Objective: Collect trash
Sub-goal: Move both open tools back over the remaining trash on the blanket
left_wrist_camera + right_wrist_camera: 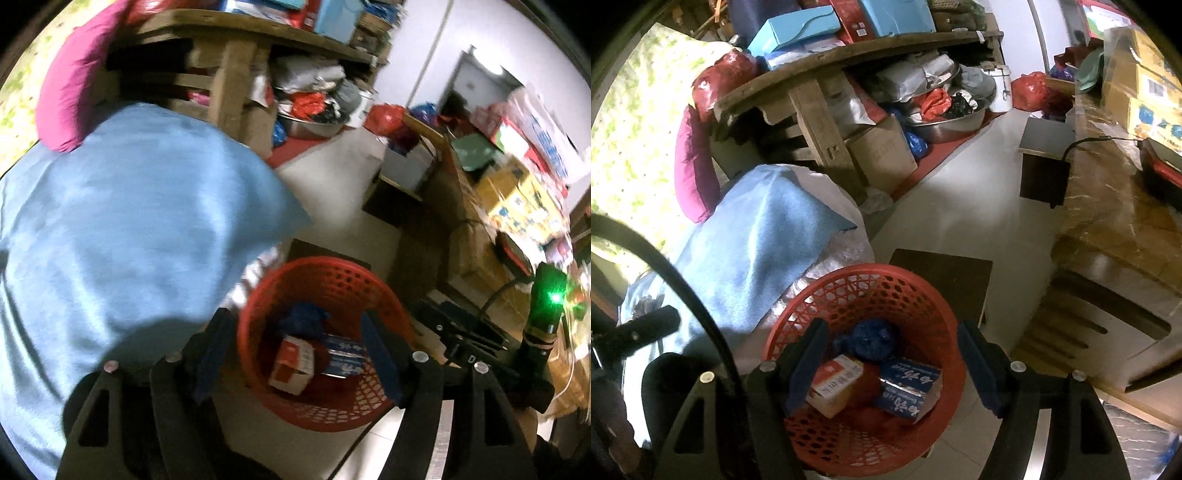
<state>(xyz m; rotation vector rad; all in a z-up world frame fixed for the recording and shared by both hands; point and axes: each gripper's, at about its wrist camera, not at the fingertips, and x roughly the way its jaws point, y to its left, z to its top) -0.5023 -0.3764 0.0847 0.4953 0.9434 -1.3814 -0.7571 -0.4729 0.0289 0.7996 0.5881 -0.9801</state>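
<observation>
Below both cameras, on the pale floor, stands a red mesh basket (871, 373) with the collected trash inside: a blue crumpled bag (873, 339), a red-and-white box (836, 382) and a blue box (910, 386). At the left lies a light blue cloth (757, 258), touching the basket's rim. The left hand-held gripper (299, 356) hangs over the basket with its jaws wide and nothing between them. The right hand-held gripper (894, 365) is also wide and empty. I think a hand-held gripper going down could catch the mesh rim and tip the light basket, or pull the cloth in. Behind stands a wooden table (849, 51) loaded with boxes, with bags and a metal basin (955, 123) under it. At the right is a brown counter (1115, 206). The room is cluttered.
</observation>
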